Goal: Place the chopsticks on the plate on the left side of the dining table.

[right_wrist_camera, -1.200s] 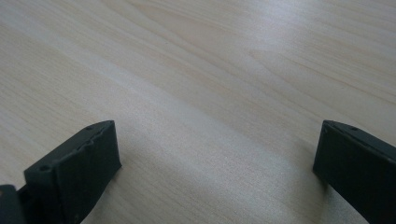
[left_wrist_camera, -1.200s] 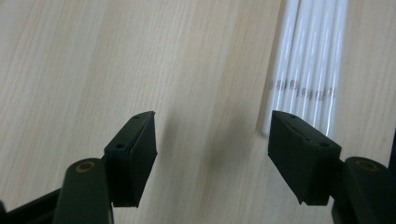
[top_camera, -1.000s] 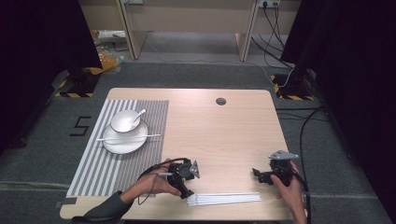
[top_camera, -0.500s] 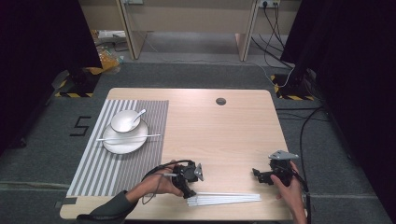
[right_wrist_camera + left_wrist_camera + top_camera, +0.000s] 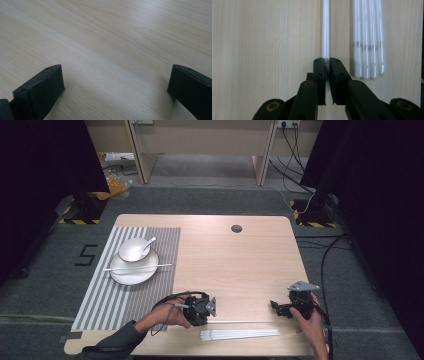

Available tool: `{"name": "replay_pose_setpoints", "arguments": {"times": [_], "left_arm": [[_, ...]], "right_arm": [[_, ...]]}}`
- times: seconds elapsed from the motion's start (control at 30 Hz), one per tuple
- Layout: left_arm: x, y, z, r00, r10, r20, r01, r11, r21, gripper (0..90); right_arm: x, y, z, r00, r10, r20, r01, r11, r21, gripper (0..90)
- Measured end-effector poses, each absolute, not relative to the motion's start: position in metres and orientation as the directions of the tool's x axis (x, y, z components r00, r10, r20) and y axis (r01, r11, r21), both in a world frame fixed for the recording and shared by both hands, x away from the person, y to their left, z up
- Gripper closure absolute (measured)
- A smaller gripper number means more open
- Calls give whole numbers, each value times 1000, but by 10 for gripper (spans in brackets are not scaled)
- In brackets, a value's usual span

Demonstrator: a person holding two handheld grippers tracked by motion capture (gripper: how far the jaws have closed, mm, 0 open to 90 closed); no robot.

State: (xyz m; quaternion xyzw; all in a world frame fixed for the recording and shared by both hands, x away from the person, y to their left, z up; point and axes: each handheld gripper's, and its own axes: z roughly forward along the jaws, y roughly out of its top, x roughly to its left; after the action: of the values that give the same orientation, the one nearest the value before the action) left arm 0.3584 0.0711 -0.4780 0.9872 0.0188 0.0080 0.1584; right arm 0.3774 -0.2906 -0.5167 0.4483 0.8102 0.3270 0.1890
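- Left hand-held gripper (image 5: 212,307) is holding one white chopstick (image 5: 245,322) over the bench (image 5: 240,265).
- More chopsticks (image 5: 240,334) are lying just beside it.
- Right hand-held gripper (image 5: 274,305) is hovering well apart.

One clear mark here: a dark figure 5 (image 5: 88,255) on the grey floor (image 5: 45,285), just left of the counter (image 5: 240,255), level with its far half. In the left gripper view, the white stick (image 5: 326,30) carries a small grey marking right at the jaws, possibly a 5 or an S, too small to be sure. The four white sticks (image 5: 369,37) lying to its right each bear a short grey-brown band of print, too fine to read. Nothing else legible.
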Motion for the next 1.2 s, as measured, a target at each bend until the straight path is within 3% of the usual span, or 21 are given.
{"name": "replay_pose_setpoints", "arguments": {"times": [0.47, 0.8, 1.0, 1.2], "left_arm": [[376, 127, -476, 989, 128, 73, 109, -970, 216, 830], [386, 142, -476, 981, 152, 116, 131, -976, 172, 818], [389, 146, -475, 978, 165, 128, 144, -976, 161, 789], [387, 135, -469, 977, 174, 124, 144, -965, 218, 733]], "right_arm": [[377, -290, -517, -525, 851, -12, 605, 383, 699, 5], [377, -291, -517, -526, 850, -14, 602, 385, 700, 6], [377, -291, -517, -526, 850, -14, 602, 385, 700, 6], [377, -291, -517, -526, 850, -14, 602, 384, 700, 6]]}}
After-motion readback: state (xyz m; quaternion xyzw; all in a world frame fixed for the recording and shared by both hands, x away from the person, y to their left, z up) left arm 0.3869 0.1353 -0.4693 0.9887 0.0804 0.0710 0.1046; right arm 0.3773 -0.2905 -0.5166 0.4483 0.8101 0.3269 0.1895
